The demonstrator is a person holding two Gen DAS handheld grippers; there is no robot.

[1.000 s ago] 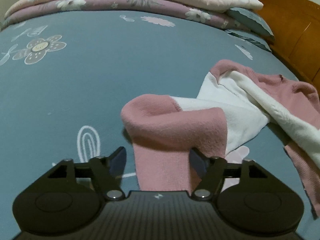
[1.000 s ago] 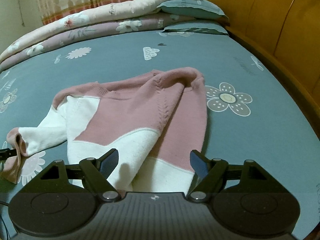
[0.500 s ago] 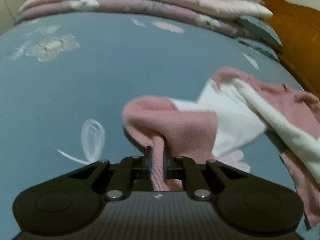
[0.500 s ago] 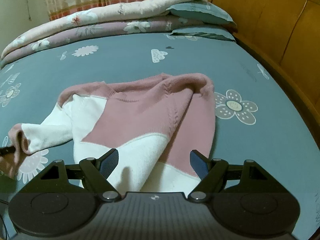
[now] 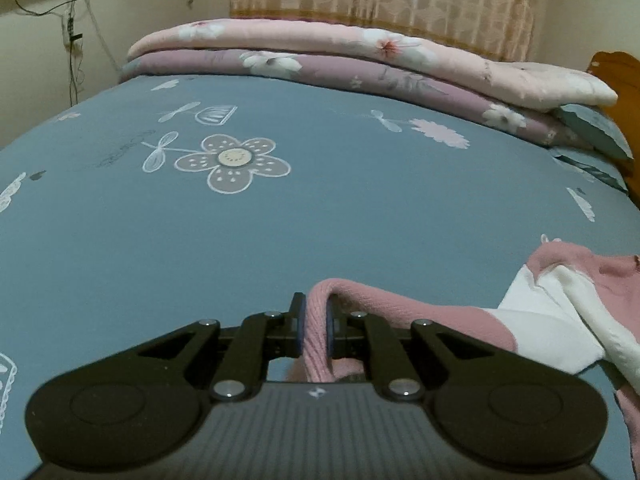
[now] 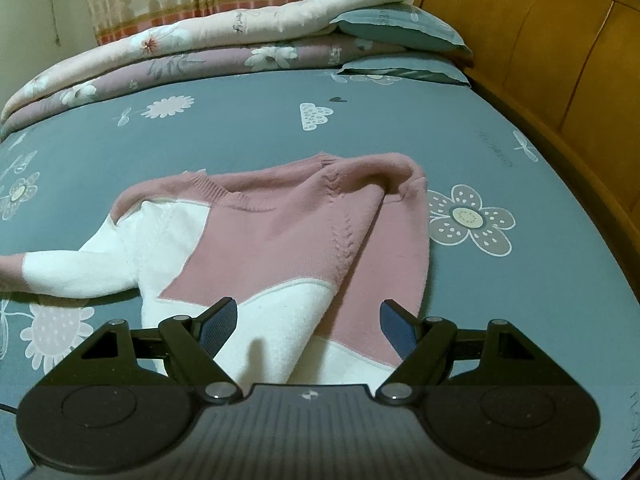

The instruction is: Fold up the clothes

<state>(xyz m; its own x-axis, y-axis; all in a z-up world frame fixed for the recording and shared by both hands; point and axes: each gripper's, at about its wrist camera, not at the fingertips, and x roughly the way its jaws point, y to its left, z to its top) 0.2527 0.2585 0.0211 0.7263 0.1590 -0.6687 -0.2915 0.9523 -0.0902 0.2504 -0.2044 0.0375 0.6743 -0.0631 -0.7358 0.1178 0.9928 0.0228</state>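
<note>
The left gripper (image 5: pixel 315 330) pinches the pink cuff (image 5: pixel 320 320) of the sweater (image 6: pixel 280 248) between its pressed-together fingers; the sleeve (image 5: pixel 460 320) trails off to its right. The right gripper (image 6: pixel 308 326) is spread wide, its fingers either side of the white hem just ahead. The sweater lies crumpled on the blue flowered bed sheet (image 6: pixel 400 128), folded quilts (image 6: pixel 200 48) far beyond.

A bed (image 6: pixel 240 136) with a blue-grey flowered sheet is carrying a pink and white sweater (image 6: pixel 280 248), lying crumpled near the middle. Two folded quilts (image 6: pixel 208 52) and two pillows (image 6: pixel 400 28) are resting along its far edge.
</note>
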